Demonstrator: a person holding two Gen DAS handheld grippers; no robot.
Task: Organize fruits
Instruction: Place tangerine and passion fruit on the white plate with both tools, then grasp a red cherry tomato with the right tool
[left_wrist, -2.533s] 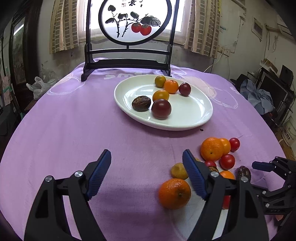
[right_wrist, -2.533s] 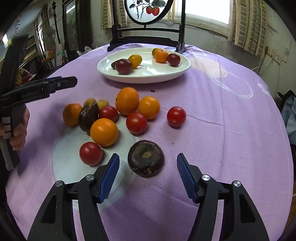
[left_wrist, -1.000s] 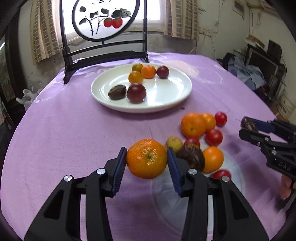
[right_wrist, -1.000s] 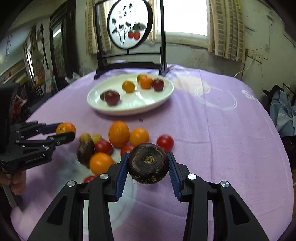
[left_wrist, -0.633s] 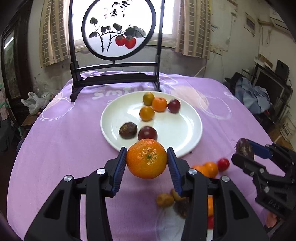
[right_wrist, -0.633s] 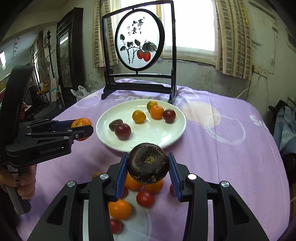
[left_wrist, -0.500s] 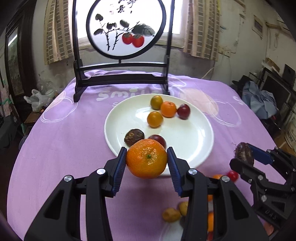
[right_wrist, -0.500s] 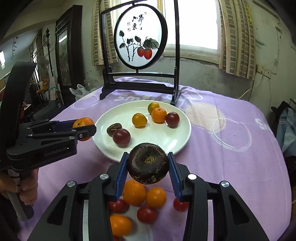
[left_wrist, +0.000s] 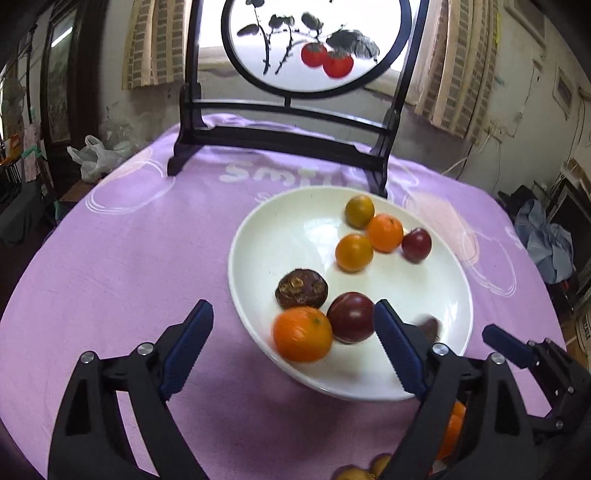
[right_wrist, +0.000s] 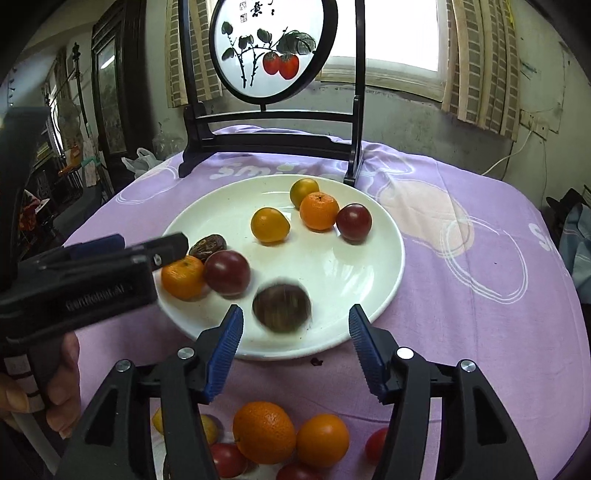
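- White plate (right_wrist: 384, 236): on the purple tabletop (right_wrist: 480, 295), in front of the painted screen stand (right_wrist: 273, 140). It holds seven fruits by my count.
- Far cluster on the plate: one yellow-green fruit, two orange ones, one dark red plum (right_wrist: 353, 222).
- Near cluster on the plate: a wrinkled brown fruit (left_wrist: 301, 288), a dark red plum (left_wrist: 350, 316), an orange (left_wrist: 302, 334) touching that plum.
- Dark round fruit (right_wrist: 282, 307): on the plate's near part, motion-blurred, apparently not yet settled.
- Left claw (left_wrist: 291, 350): spread wide, holding nothing, hovering at the plate's near rim.
- Right claw (right_wrist: 295, 350): spread wide, holding nothing, just short of the plate's near edge.
- Loose fruits (right_wrist: 291, 439): oranges, small red ones and a yellowish one lie off the plate on the tabletop, below the right claw.
- Progress, as a judgement: roughly half done; the loose group is left to move.
- Change from half a second ago: each claw then pinched a fruit, the left the orange and the right the dark round one. Both fruits are now released onto the plate, and both claws have opened.
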